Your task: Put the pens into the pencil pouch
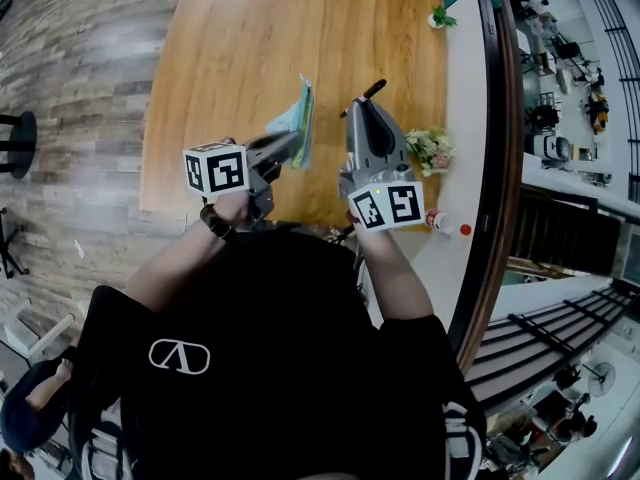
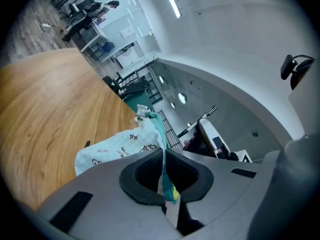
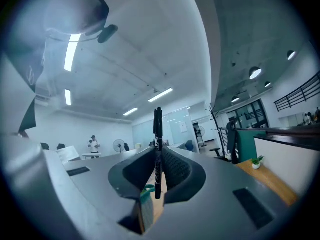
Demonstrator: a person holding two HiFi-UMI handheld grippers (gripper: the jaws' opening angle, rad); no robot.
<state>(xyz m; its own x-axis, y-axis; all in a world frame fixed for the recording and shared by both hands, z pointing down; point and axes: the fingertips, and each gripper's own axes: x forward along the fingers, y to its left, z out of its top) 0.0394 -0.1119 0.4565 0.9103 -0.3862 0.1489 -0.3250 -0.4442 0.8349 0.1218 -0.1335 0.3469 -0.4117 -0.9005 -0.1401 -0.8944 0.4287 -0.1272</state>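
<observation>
My left gripper (image 1: 285, 148) is shut on the teal edge of a white pencil pouch (image 1: 297, 121) with black doodles, which it holds above the wooden table (image 1: 240, 58). In the left gripper view the pouch (image 2: 117, 149) hangs out ahead of the closed jaws (image 2: 164, 176). Raised beside it, my right gripper (image 1: 368, 103) is shut on a black pen (image 1: 364, 95) that sticks out past the fingertips. In the right gripper view that pen (image 3: 158, 149) stands upright between the jaws (image 3: 158, 176), against the room and ceiling, and a bit of the teal pouch (image 3: 146, 191) shows below.
A small bunch of flowers (image 1: 428, 150) and a potted plant (image 1: 440, 16) stand near the table's right edge, next to a white ledge with a dark curved rail (image 1: 500, 118). A red-capped item (image 1: 446, 224) lies on the ledge. Wooden floor (image 1: 70, 98) lies left of the table.
</observation>
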